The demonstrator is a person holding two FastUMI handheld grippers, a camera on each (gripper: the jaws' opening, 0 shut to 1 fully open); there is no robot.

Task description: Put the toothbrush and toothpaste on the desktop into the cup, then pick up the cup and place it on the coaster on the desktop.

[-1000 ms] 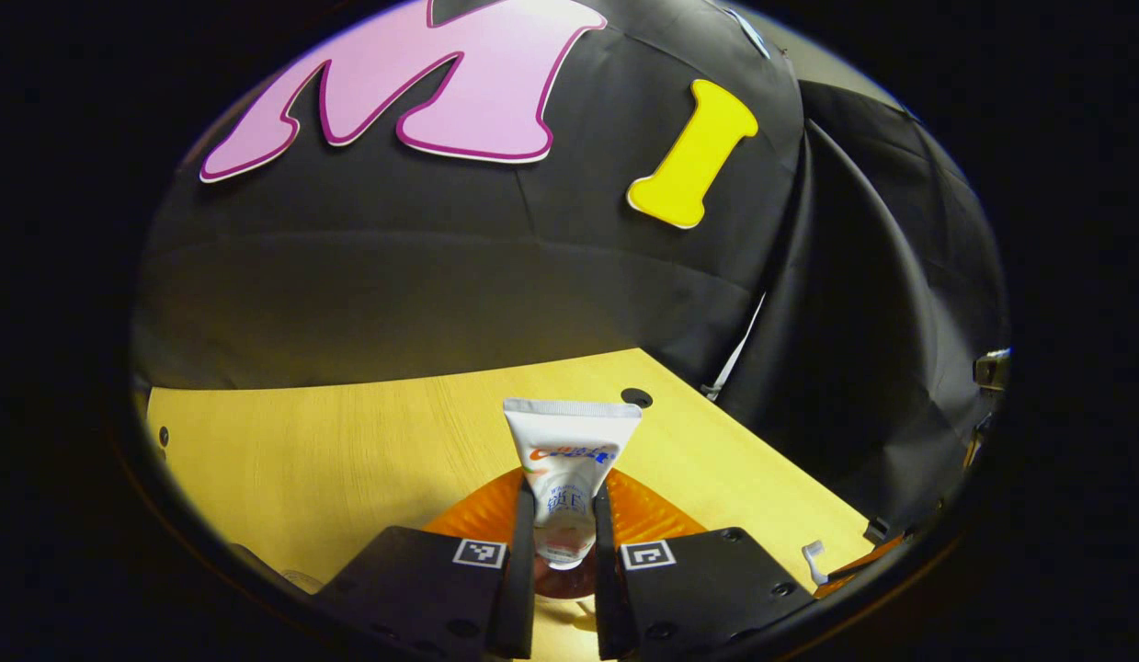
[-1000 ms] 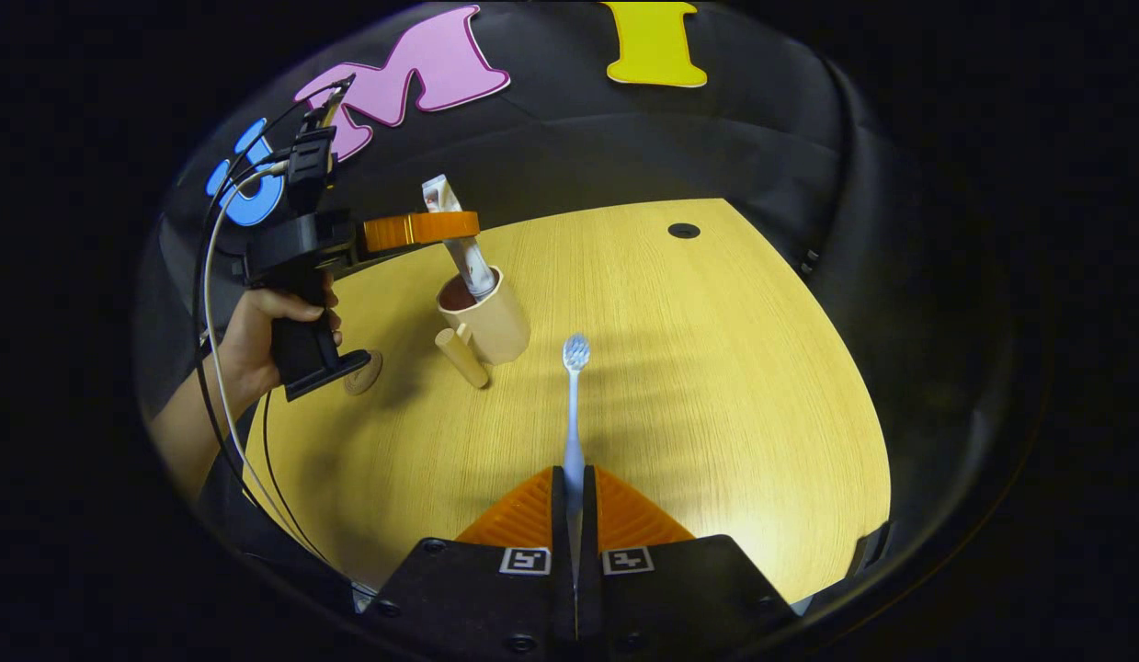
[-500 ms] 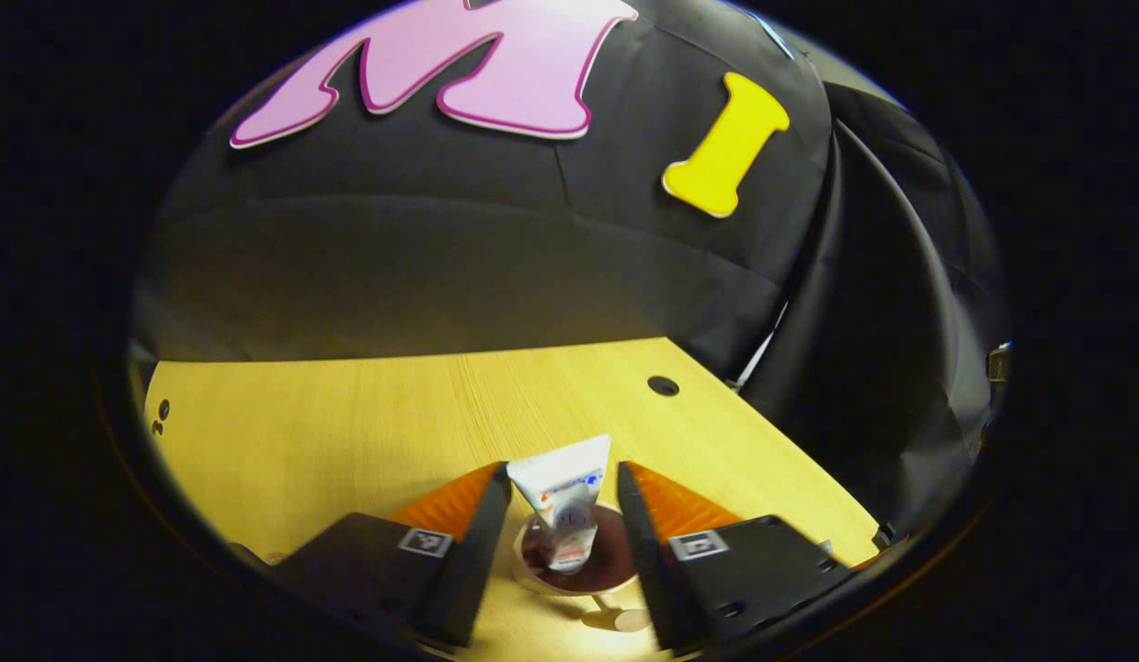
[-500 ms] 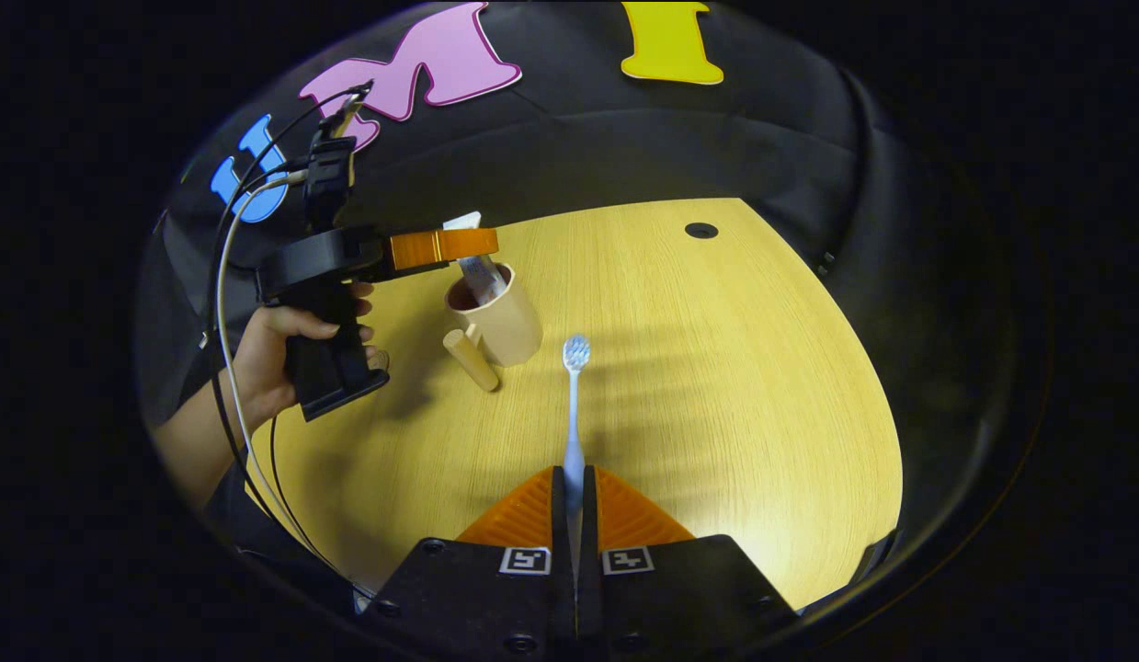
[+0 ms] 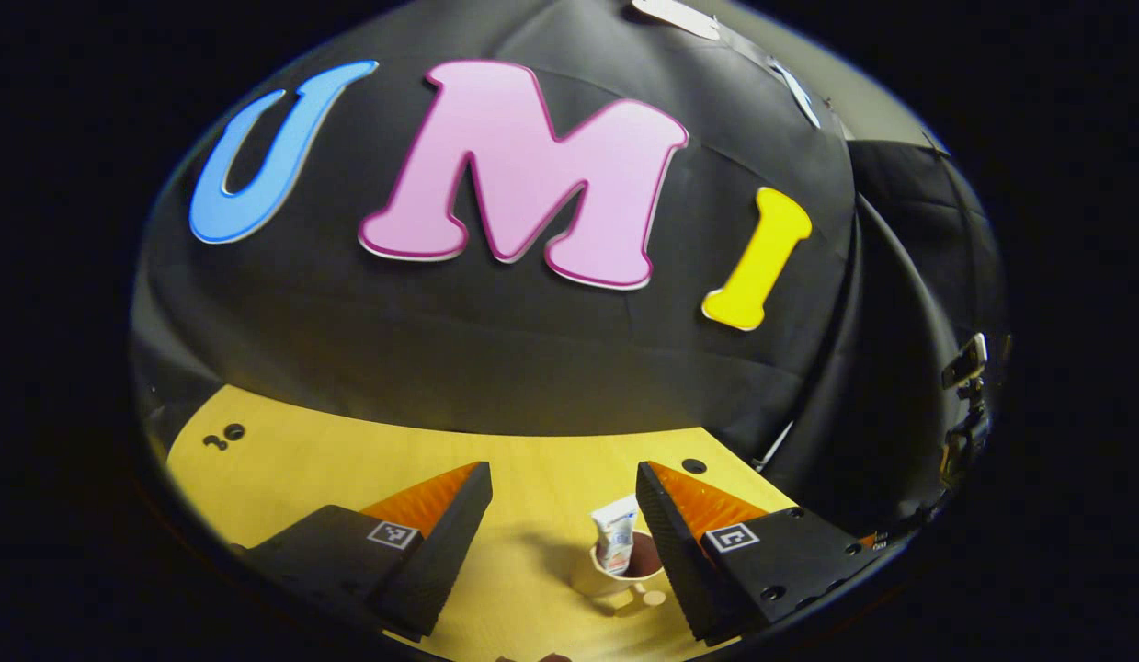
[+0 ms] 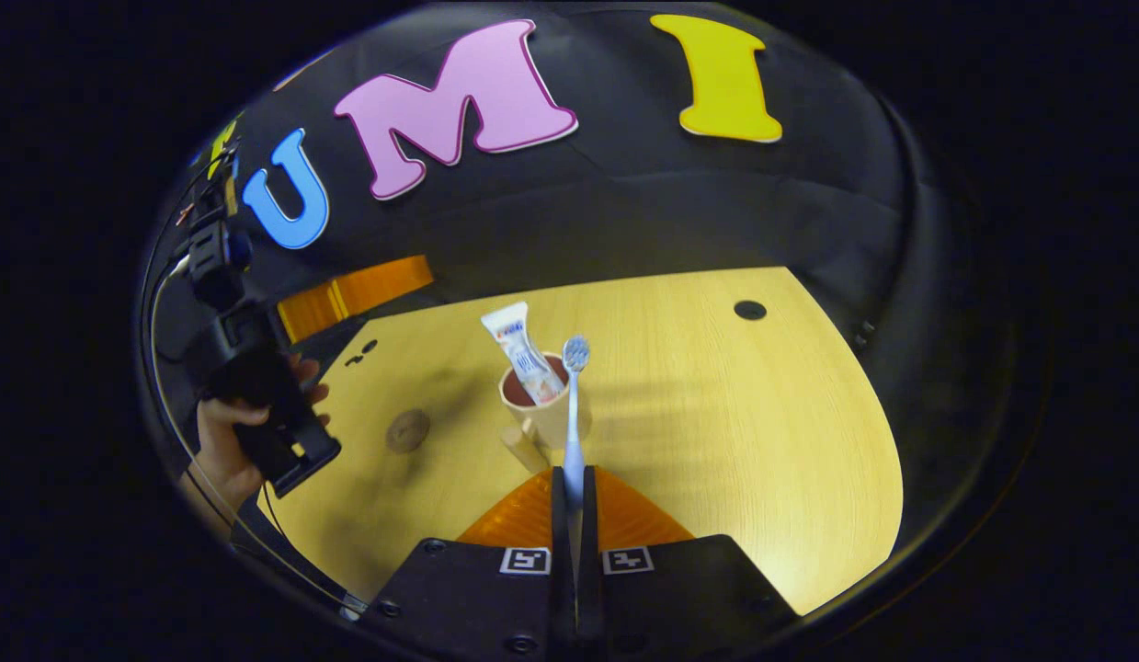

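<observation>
Currently the paste point(image 6: 521, 349) stands in the cup point(image 6: 551, 416), leaning toward the booth wall, crimped end well above the rim; the left gripper view shows the same, paste point(image 5: 615, 535) upright inside cup point(image 5: 615, 577). Left gripper point(image 5: 562, 533): jaws wide apart, holding nothing, up off the bench point(image 5: 284, 455) with the cup below and to its right side. In the right gripper view that gripper point(image 6: 348, 290) sits at far left, held by a hand point(image 6: 222, 441). Right gripper point(image 6: 569, 501): jaws closed on the brush point(image 6: 574, 414) handle, bristle head forward and level with the cup rim in this view; whether the head is over the mouth or just short of it I cannot tell. Cup handle point(image 6: 523, 448) points toward the right gripper. Coaster point(image 6: 408, 429) lies flat on the bench point(image 6: 716, 414), left of the cup and apart from it, bare. Judged step: brush going in; cup transfer not yet done. Risks: brush is long and gripped at its tail, so a low approach could strike the rim and tip or slide the cup; the leaning paste takes up part of the mouth and could deflect the head; release too early and the brush falls outside.
</observation>
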